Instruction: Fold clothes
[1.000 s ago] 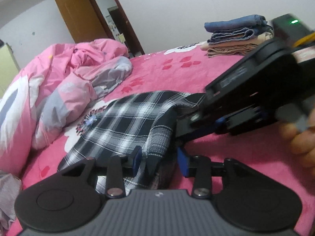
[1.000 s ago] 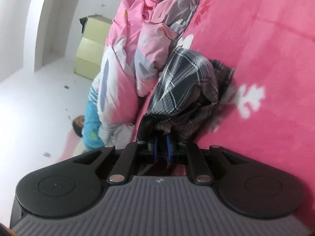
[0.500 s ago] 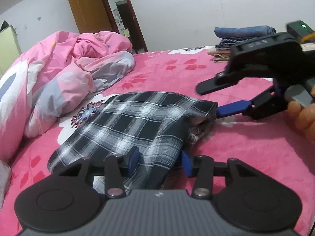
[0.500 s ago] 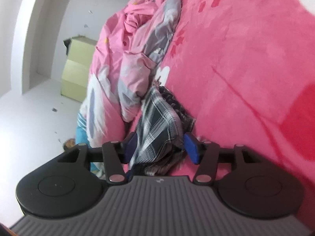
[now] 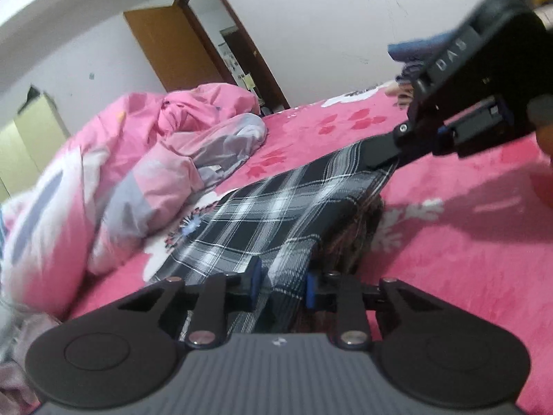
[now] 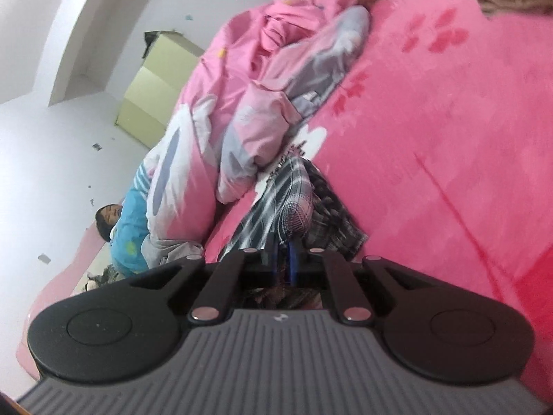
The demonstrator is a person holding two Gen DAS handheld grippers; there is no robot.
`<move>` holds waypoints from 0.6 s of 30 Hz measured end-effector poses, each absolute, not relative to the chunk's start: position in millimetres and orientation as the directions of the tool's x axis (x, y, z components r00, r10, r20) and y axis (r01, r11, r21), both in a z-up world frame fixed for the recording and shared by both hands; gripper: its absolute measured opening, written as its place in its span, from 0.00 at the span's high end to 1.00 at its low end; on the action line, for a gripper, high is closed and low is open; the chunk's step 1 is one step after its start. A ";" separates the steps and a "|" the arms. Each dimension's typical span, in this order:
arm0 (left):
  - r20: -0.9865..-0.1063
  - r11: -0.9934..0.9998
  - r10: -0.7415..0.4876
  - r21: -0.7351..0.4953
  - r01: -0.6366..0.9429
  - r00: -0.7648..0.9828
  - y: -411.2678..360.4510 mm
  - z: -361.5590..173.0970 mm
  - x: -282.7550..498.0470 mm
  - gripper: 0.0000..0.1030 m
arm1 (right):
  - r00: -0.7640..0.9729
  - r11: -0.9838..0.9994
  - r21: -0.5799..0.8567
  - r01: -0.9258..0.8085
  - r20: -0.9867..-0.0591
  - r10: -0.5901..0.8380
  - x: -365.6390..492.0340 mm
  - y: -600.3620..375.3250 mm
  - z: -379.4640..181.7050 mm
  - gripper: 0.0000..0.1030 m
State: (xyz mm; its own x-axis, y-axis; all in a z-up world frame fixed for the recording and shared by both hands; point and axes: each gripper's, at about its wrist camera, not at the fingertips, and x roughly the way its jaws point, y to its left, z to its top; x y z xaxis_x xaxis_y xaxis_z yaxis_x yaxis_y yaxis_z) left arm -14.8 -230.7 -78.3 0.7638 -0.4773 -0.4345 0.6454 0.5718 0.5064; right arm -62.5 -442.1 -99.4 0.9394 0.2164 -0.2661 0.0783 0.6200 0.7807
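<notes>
A black-and-white plaid garment (image 5: 276, 207) lies half folded on the pink bed (image 5: 466, 259). My left gripper (image 5: 283, 283) is at its near edge, and its jaws are closing with a fold of the plaid cloth filling the gap between the blue pads. In the left wrist view my right gripper (image 5: 376, 154) reaches in from the upper right and pinches the garment's far corner. In the right wrist view the right gripper (image 6: 283, 263) is shut, with the plaid garment (image 6: 293, 186) bunched between its pads and stretching away from them.
A crumpled pink and grey quilt (image 5: 145, 173) is heaped along the left of the bed. A stack of folded clothes (image 5: 411, 52) sits at the back right, partly hidden. A person in blue (image 6: 128, 228) lies beyond the quilt. A yellow-green cabinet (image 6: 155, 103) stands by the wall.
The right gripper opened beside the garment, then shut on its far corner and rose. The left jaws narrowed onto the near fold. The cloth between them is pulled flatter.
</notes>
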 end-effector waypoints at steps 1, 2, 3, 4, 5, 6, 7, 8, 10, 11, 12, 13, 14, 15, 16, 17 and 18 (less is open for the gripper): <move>-0.441 0.559 -0.468 0.523 0.643 0.766 -233.6 -83.2 -15.9 0.80 | 0.935 0.627 0.773 0.094 -0.285 0.210 -61.6 -442.8 -102.7 0.96; -0.446 0.546 -0.459 0.540 0.640 0.768 -236.5 -88.1 -17.0 0.82 | 0.929 0.632 0.767 0.116 -0.309 0.204 -59.7 -443.6 -107.6 0.96; -0.437 0.527 -0.450 0.574 0.627 0.779 -240.0 -94.8 -20.3 0.83 | 0.922 0.636 0.759 0.137 -0.332 0.198 -57.8 -444.4 -112.5 0.96; -0.411 0.500 -0.444 0.624 0.601 0.796 -243.9 -102.3 -26.1 0.85 | 0.913 0.641 0.751 0.162 -0.361 0.192 -55.3 -444.6 -118.7 0.96; -0.389 0.478 -0.439 0.662 0.577 0.810 -246.4 -108.1 -30.7 0.85 | 0.906 0.643 0.745 0.177 -0.379 0.189 -53.5 -444.8 -123.0 0.96; -0.366 0.457 -0.435 0.698 0.552 0.823 -248.8 -113.8 -35.2 0.86 | 0.901 0.645 0.741 0.188 -0.392 0.187 -52.1 -444.9 -126.6 0.96; -0.355 0.448 -0.432 0.713 0.539 0.829 -249.4 -116.2 -37.5 0.86 | 0.900 0.647 0.737 0.195 -0.397 0.182 -52.9 -445.4 -126.2 0.94; -0.354 0.444 -0.431 0.717 0.537 0.830 -249.4 -116.5 -38.1 0.85 | 0.900 0.649 0.734 0.200 -0.399 0.174 -54.5 -446.1 -124.3 0.93; -0.352 0.432 -0.430 0.728 0.532 0.831 -249.0 -117.1 -39.8 0.82 | 0.909 0.669 0.710 0.220 -0.399 0.125 -63.5 -449.5 -116.8 0.90; -0.351 0.425 -0.430 0.734 0.529 0.832 -248.8 -117.4 -40.7 0.81 | 0.910 0.679 0.694 0.238 -0.404 0.095 -69.5 -452.5 -113.2 0.90; -0.347 0.415 -0.430 0.744 0.524 0.833 -248.3 -117.8 -42.6 0.76 | 0.910 0.686 0.682 0.254 -0.409 0.070 -75.0 -455.8 -110.3 0.90; -0.348 0.410 -0.430 0.747 0.524 0.833 -247.0 -116.3 -45.0 0.68 | 0.909 0.691 0.671 0.269 -0.413 0.046 -80.1 -459.1 -107.7 0.90; -0.357 0.413 -0.432 0.739 0.533 0.828 -244.7 -113.1 -46.5 0.62 | 0.911 0.693 0.666 0.277 -0.412 0.032 -84.7 -461.8 -105.4 0.90; -0.377 0.421 -0.436 0.718 0.555 0.817 -239.5 -107.2 -47.7 0.50 | 0.912 0.696 0.662 0.280 -0.410 0.023 -89.0 -463.5 -102.7 0.90; -0.396 0.429 -0.440 0.696 0.576 0.806 -234.2 -101.2 -48.9 0.45 | 0.913 0.702 0.654 0.281 -0.407 0.013 -92.6 -464.1 -99.9 0.90; -0.415 0.436 -0.445 0.674 0.597 0.794 -229.0 -95.2 -50.2 0.45 | 0.915 0.711 0.644 0.281 -0.403 0.004 -94.7 -463.2 -96.5 0.90; -0.433 0.444 -0.450 0.651 0.616 0.781 -223.8 -89.2 -51.4 0.45 | 0.919 0.724 0.635 0.270 -0.394 0.002 -95.2 -460.4 -92.7 0.90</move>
